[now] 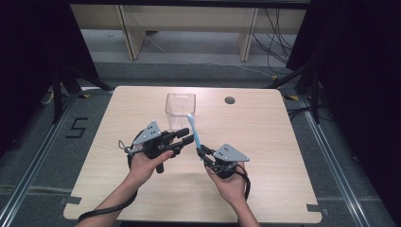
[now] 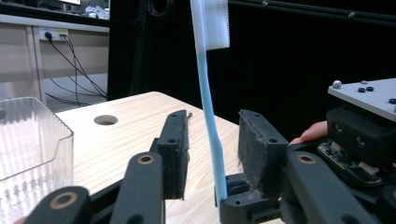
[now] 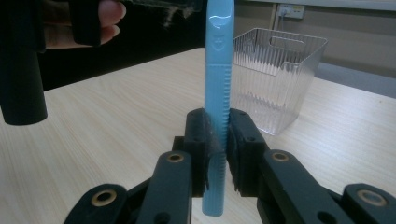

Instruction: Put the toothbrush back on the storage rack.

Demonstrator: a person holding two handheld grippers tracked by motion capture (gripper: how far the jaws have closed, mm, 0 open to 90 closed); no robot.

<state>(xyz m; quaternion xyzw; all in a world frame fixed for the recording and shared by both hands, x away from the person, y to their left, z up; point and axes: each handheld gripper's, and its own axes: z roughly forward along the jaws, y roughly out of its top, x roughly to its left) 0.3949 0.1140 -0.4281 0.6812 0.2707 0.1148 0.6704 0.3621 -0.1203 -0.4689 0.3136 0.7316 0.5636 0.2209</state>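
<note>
A pale wood-grain table (image 1: 142, 189) stands on grey flooring between dark curtains, with a clear plastic bin (image 1: 180, 110) near its far middle and a cable hole (image 1: 230, 100) to the right of that. In the high view the right gripper (image 1: 202, 153) holds a light blue toothbrush (image 1: 195, 133) up off the table, head pointing away toward the bin, while the left gripper (image 1: 188, 135) comes in from the left at about the middle of the handle. In the left gripper view the toothbrush (image 2: 210, 121) stands upright between the two pads (image 2: 175, 156), bristles at the top; there is a visible gap on both sides, so these jaws are part-way in but not yet pressing. If they land off-centre, one pad would likely push the thin handle sideways before the other meets it, twisting it in the other grip. In the right gripper view the jaws are clamped on the lower end of the toothbrush (image 3: 218, 93), the bin (image 3: 275, 79) just beyond on the right. That hold is low on a long, smooth handle, so I judge that letting go before the left pads bite would drop the brush onto the table.
</note>
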